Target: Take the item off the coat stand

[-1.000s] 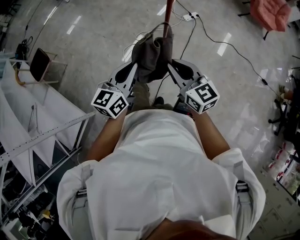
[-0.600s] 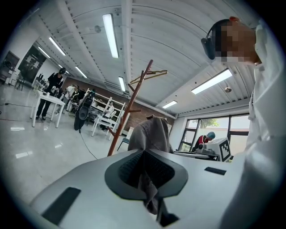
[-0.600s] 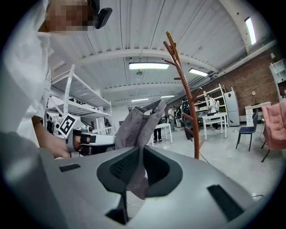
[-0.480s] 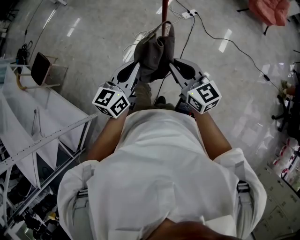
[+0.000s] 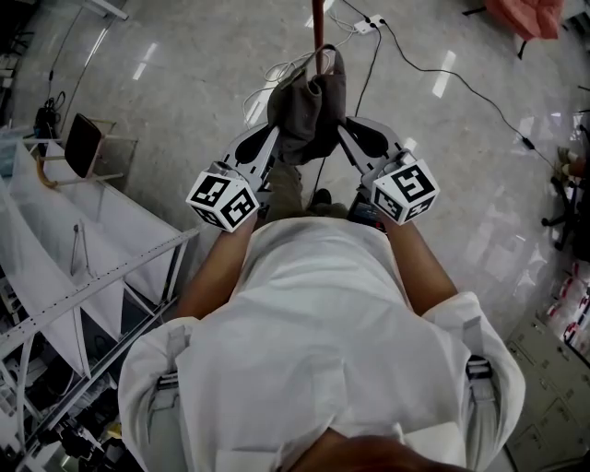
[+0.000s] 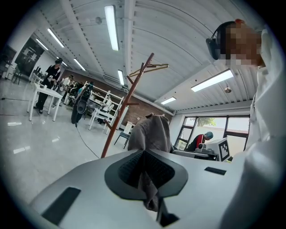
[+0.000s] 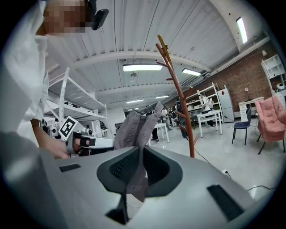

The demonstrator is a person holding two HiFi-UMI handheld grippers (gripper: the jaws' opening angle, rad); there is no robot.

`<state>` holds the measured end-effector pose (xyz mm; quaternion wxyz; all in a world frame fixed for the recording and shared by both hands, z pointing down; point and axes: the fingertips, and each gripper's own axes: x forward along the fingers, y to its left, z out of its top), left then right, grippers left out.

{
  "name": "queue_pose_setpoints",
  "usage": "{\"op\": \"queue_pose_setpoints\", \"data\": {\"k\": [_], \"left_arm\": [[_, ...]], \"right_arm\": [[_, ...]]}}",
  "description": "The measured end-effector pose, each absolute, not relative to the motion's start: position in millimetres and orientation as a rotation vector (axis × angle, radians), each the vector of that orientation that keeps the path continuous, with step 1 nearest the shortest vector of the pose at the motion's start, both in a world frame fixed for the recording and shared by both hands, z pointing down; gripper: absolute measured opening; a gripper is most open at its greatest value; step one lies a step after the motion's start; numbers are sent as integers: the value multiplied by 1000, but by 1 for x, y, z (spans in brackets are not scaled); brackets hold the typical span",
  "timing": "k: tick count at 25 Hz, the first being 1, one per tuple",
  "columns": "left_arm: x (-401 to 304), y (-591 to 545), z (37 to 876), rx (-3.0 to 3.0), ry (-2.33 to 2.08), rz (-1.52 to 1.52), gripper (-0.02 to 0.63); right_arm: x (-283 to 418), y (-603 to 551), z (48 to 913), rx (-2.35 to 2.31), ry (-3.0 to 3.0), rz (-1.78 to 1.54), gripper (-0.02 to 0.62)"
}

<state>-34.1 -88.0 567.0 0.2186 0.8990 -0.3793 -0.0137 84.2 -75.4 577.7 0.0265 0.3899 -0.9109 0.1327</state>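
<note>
Person: white-shirted person [image 5: 313, 313], both forearms stretched toward the far side.
Left tongs: left tongs [image 5: 274, 138] clamped tight on a lower edge of the grey-brown cloth garment [image 5: 309, 101].
Right tongs: right tongs [image 5: 344, 132] pinched on the garment's other lower edge.
Garment: bunched and raised between both tongs, on the near side of the stand's pole.
Coat stand: reddish-brown wooden coat stand [image 6: 119, 117], upright just beyond the garment, its upper branches bare.
Floor: glossy grey floor [image 5: 184, 83], white cables [image 5: 369, 26] at the stand's foot.
</note>
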Motion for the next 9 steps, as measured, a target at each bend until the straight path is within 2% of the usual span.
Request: {"op": "queue_pose_setpoints", "data": {"k": [9], "left_arm": [[-35,-82,575,2442,-1005,-3,20]], "right_arm": [[84,-74,580,1229,-2815,462,44]]}}
